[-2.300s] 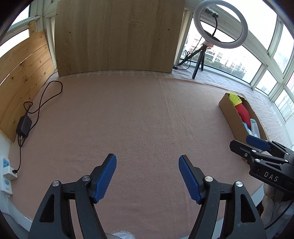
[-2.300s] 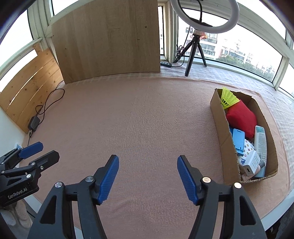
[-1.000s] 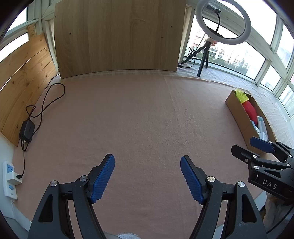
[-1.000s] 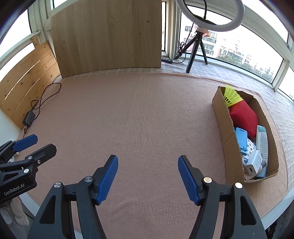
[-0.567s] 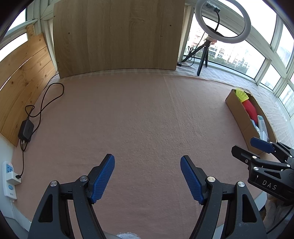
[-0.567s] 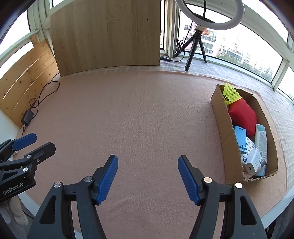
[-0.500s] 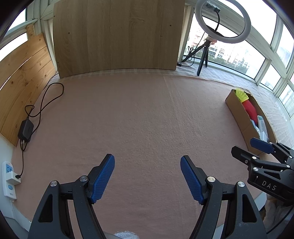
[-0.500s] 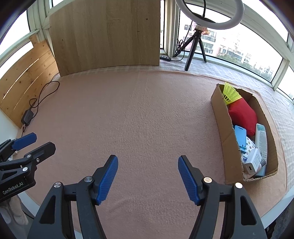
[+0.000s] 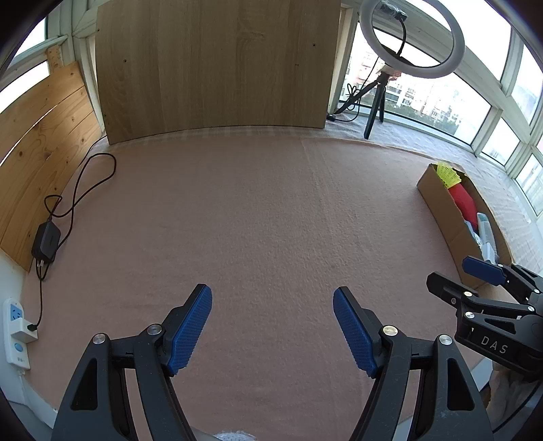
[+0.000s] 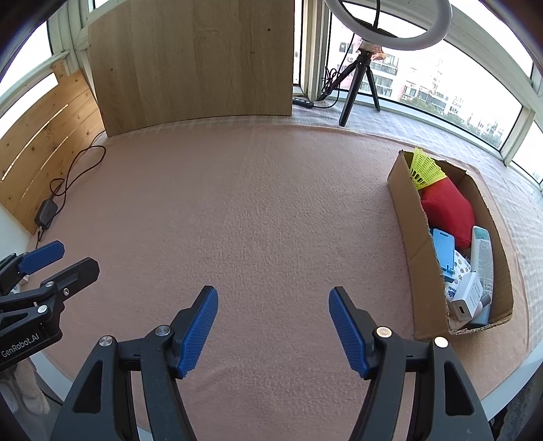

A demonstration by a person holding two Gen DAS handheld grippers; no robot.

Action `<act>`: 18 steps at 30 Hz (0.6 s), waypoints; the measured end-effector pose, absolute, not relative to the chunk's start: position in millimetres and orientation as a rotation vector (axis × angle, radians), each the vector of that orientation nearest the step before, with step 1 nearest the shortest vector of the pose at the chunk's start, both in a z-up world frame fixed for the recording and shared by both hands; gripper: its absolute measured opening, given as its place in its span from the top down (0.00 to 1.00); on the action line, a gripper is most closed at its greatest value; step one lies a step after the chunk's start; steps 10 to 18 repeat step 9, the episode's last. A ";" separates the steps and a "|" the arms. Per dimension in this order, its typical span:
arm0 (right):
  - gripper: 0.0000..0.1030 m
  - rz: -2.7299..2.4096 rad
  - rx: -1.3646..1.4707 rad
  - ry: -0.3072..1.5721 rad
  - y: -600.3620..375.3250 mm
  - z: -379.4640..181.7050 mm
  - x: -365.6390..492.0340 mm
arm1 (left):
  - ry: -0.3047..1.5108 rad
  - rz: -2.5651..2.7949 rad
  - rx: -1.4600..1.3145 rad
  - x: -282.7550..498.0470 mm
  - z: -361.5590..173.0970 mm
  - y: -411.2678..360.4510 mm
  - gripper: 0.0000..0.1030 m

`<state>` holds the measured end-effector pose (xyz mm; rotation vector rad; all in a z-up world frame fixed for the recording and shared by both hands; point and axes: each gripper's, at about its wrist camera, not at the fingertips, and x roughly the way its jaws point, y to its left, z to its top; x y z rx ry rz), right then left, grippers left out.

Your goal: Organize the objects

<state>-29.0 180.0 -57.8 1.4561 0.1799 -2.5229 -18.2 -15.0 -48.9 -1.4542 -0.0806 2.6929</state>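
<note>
Ring light (image 10: 390, 23) top cut off; box (image 9: 441, 200) contents mostly hidden.

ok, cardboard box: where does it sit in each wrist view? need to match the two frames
Left wrist view: the cardboard box is at the right edge, mid-height, seen side-on, just beyond the right gripper.
Right wrist view: the cardboard box is on the right, mid to lower frame, seen from above with its contents showing.
Shared landmark: the ring light on its tripod, at the window beyond the box.
</note>
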 end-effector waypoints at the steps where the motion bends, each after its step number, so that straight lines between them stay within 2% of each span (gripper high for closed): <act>1: 0.38 -2.521 1.459 0.181 179.8 -58.4 -29.4 | -0.082 2.693 -1.453 -19.0 -49.2 -15.6 0.25; 18: 0.38 -2.512 1.480 0.194 179.3 -63.9 -34.2 | -0.087 2.686 -1.456 -23.9 -53.8 -16.6 0.25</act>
